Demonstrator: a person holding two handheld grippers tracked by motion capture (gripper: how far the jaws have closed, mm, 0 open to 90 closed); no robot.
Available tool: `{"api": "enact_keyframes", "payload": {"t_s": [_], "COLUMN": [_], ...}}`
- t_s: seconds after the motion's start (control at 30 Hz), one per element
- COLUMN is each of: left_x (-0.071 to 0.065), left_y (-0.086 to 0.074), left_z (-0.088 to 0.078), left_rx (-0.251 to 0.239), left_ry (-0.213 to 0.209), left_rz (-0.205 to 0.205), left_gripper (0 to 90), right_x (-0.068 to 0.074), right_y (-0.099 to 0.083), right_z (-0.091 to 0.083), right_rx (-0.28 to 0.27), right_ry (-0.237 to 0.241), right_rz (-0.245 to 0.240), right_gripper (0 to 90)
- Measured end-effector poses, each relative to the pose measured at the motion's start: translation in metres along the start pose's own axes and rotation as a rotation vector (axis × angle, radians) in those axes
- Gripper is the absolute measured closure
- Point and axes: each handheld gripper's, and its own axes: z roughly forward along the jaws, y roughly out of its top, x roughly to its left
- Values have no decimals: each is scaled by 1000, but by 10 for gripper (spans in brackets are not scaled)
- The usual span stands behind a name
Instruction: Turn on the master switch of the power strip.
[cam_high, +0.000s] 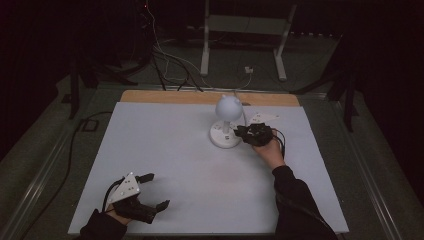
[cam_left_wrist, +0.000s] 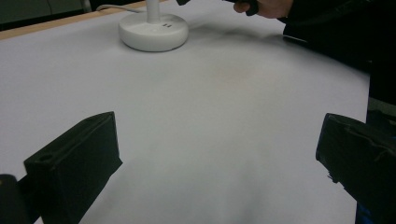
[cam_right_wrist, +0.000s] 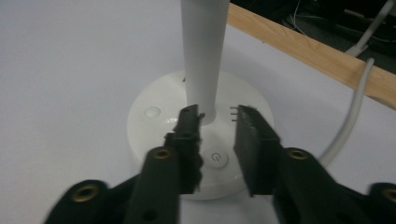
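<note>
Table (cam_high: 165, 150): one; flat, rectangular, covered with a smooth matte white surface. Bordered beyond the lamp base (cam_right_wrist: 154, 116) by one strip of bare light wood (cam_high: 170, 96).

Lamp (cam_high: 226, 125): one; glossy white plastic. Standing upright toward the far side of the table, right of its middle. Built from three parts: a low round disc as base, a straight cylindrical stem (cam_right_wrist: 203, 56) rising from the middle of the base, and a round globe head (cam_high: 227, 106) with two small pointed ears above the base.

Left gripper (cam_high: 159, 190): black, blocky, with one grey three-cornered plate (cam_high: 125, 187) on top. Held well apart from the lamp base, at the near left edge of the table. Jaws spread wide, nothing between them, bare table surface below.

Right gripper (cam_right_wrist: 218, 116): black, with rough-edged pads. Held directly at the lamp base, on its right in the high view, tips over the top of the disc. Jaws drawn near to each other with a narrow gap left between; nothing clamped. One pad tip close beside the foot of the stem; contact not discernible.

Cable (cam_right_wrist: 350, 121): one; white, round, smooth, leading away from the lamp base across the wooden strip.

Power button (cam_right_wrist: 215, 158): one; round, flush, marked with a power symbol, on the base top, visible in the gap between the right gripper's jaws.

Dimple (cam_right_wrist: 152, 112): one; shallow, round, on the base top beside the stem.
</note>
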Motion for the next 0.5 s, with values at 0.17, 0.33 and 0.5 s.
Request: {"api": "enact_keyframes", "payload": {"t_s": [0.17, 0.33, 0.5], "left_x": [0, 0, 0], "left_y": [0, 0, 0], "left_z": [0, 0, 0], "left_rx": [1, 1, 1], "left_ry": [0, -1, -1], "left_rz": [0, -3, -3], "left_gripper": [1, 1, 1], "right_x": [-2, -1, -2], "right_y": [-1, -1, -4], "right_z": [0, 2, 9], "right_rx": [7, 13, 47], "right_ry": [2, -8, -9], "right_rz": [-3, -18, 0], "right_gripper": [864, 900, 900]}}
